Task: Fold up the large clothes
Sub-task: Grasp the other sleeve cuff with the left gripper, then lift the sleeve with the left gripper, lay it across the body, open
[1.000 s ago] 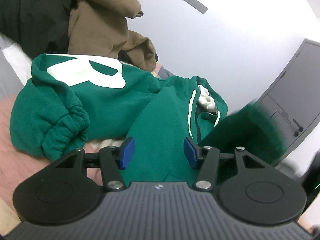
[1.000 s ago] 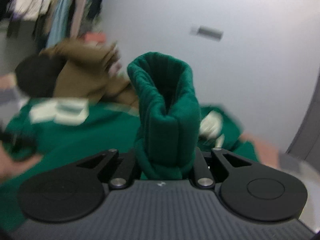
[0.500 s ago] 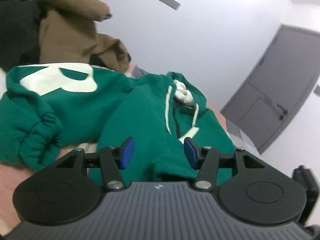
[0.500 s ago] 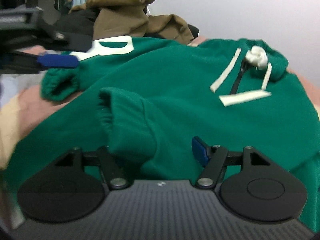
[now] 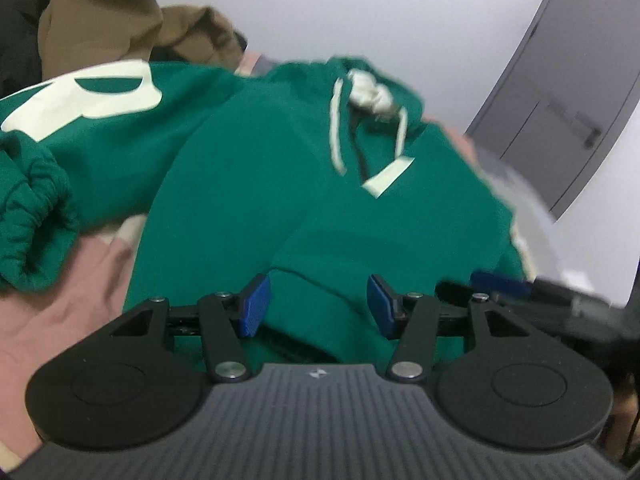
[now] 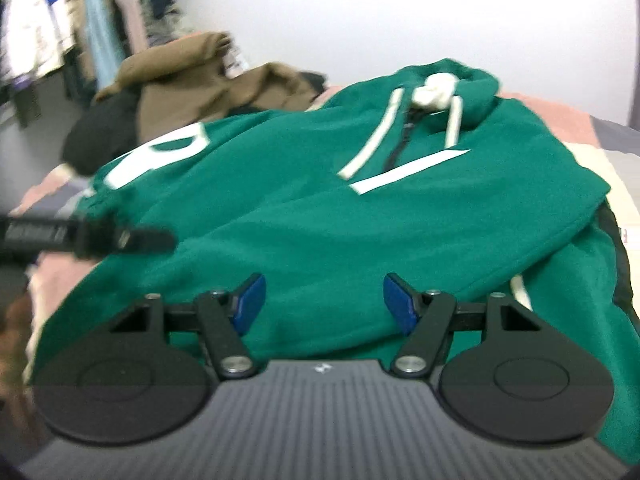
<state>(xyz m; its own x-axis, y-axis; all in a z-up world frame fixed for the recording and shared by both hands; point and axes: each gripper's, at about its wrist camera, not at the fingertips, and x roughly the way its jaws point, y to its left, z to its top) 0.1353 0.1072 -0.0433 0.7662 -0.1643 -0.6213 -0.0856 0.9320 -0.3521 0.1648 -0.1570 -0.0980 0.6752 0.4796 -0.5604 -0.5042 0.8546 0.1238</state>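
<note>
Left wrist view: left gripper (image 5: 316, 306) spread wide, holding nothing, low over the near edge of the green hoodie (image 5: 280, 184). One sleeve lies folded across the body; its cuff sits just ahead of the pads. The other cuff (image 5: 32, 216) bunches loose at the left.

Right wrist view: right gripper (image 6: 324, 304) also wide and empty. Hoodie lies on the pink bedding (image 6: 560, 116), beside a brown garment (image 6: 208, 80).

Judgement: partly folded; second sleeve and body folds remain.
</note>
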